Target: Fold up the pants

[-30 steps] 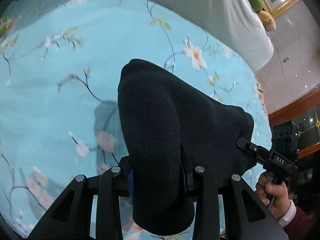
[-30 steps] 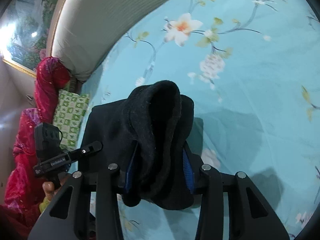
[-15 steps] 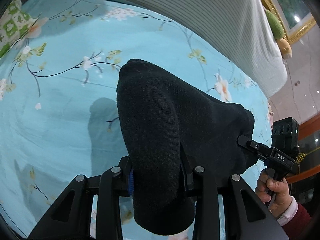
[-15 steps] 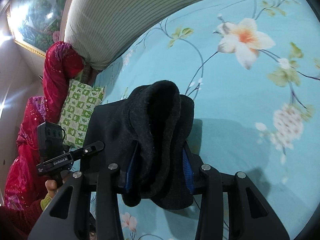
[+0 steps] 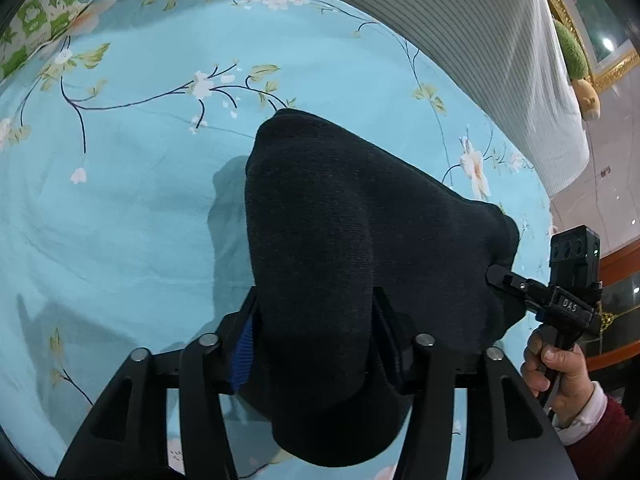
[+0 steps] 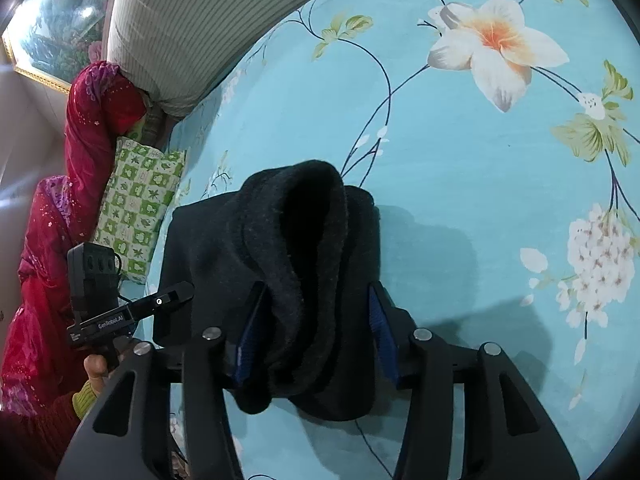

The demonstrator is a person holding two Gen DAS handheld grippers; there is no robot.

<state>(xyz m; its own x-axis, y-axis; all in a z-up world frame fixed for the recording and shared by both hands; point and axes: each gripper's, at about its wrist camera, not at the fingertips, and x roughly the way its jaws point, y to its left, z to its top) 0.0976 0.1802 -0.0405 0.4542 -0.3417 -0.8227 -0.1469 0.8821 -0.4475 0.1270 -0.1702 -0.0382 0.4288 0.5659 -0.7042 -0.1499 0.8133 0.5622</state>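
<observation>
Bedroom, bed with turquoise floral sheet as folding surface. Black knit pants lifted clear of sheet, stretched between both tools for carrying over. Left gripper fingers clamped on bunched edge; right gripper fingers likewise clamped on thick fold. Striped bolster behind.

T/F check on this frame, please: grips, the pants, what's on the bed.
1. Both grippers are shut on the black pants. True: left gripper and right gripper each pinch a bunch of the cloth.
2. The pants lie flat on the bed. False: they hang bunched between the grippers above the blue floral sheet.
3. A green checked pillow lies by the red cloth. True.
4. The sheet is plain white. False: blue with flowers.
</observation>
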